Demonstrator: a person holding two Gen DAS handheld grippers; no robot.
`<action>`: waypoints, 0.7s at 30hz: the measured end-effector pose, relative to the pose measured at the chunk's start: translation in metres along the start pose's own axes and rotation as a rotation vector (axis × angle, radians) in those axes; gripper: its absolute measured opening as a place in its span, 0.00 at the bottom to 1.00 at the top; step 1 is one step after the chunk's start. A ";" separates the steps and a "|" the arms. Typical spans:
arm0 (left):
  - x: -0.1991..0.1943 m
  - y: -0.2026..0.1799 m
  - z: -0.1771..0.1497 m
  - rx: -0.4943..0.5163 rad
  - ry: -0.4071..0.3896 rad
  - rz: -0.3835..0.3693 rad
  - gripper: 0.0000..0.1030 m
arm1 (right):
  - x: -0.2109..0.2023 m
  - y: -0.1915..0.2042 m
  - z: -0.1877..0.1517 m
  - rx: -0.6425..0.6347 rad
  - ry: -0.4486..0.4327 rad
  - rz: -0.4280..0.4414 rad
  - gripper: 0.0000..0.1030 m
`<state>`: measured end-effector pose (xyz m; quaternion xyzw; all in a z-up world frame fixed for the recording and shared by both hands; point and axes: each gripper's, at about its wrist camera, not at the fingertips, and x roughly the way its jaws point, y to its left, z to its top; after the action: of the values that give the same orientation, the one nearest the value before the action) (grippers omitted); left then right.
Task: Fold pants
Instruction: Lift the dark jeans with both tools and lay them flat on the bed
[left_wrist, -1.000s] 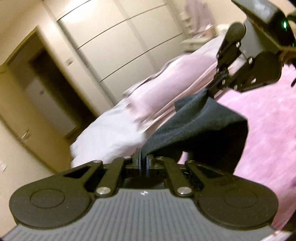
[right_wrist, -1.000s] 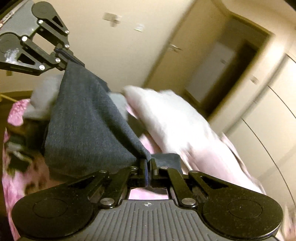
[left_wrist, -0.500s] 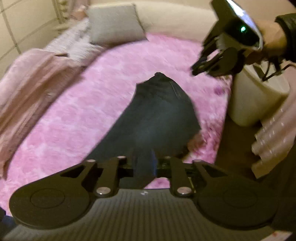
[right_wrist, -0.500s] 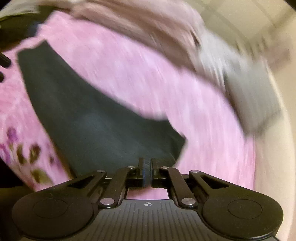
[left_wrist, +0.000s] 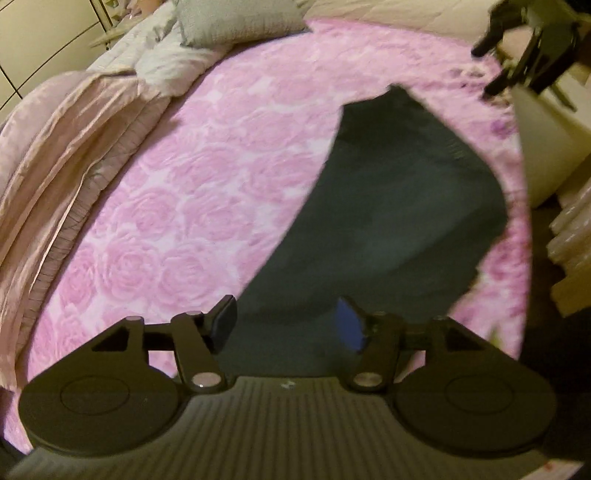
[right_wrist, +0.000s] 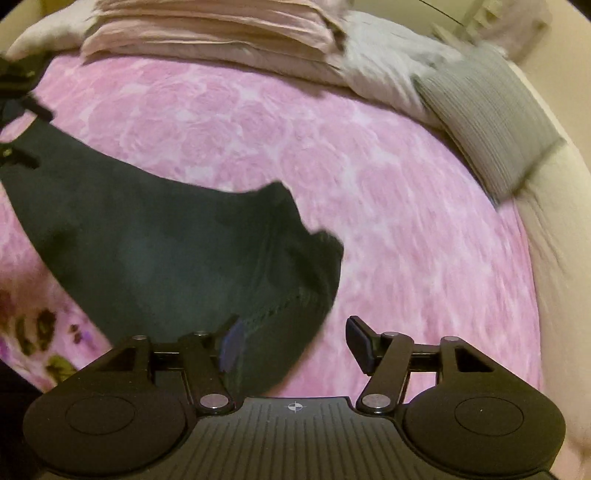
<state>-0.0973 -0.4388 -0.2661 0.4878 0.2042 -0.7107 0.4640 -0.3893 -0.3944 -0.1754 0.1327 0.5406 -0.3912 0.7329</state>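
The bed (left_wrist: 192, 192) with its pink rose-patterned cover fills most of both views, and the dark pants (left_wrist: 399, 206) lie on it as one long, flat shape, already doubled so that they look like a single leg's width. In the left wrist view the pants stretch away straight ahead of the left claw (left_wrist: 286, 328), whose fingers are spread wide with nothing between them, so this claw is released; the near end of the cloth lies just under and in front of it. The right claw (right_wrist: 295, 343) is also released, its fingers wide apart, and the waist end of the pants (right_wrist: 192, 258) lies just ahead and to the left of it, with one finger pad hanging over the cloth edge. Whether that pad touches the cloth I cannot tell. Beyond the pants, far from both claws, lie a folded pink blanket (right_wrist: 214, 29) and a grey pillow (right_wrist: 484, 114). In my judgement the lengthwise fold is done and the pants are laid out; what is left is to fold them across, bringing one end over the other, probably once or twice, and to smooth the small wrinkles near the waist.
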 end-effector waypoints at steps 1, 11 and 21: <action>0.010 0.007 0.000 -0.002 0.008 -0.001 0.60 | 0.008 -0.006 0.008 -0.029 0.000 0.018 0.59; 0.117 0.063 -0.004 -0.077 0.118 -0.048 0.68 | 0.127 -0.043 0.071 -0.330 0.071 0.353 0.66; 0.175 0.070 -0.014 -0.062 0.218 -0.170 0.68 | 0.169 -0.072 0.070 -0.394 0.120 0.616 0.04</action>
<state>-0.0460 -0.5426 -0.4153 0.5284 0.3159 -0.6835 0.3922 -0.3745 -0.5576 -0.2839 0.1684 0.5821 -0.0323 0.7949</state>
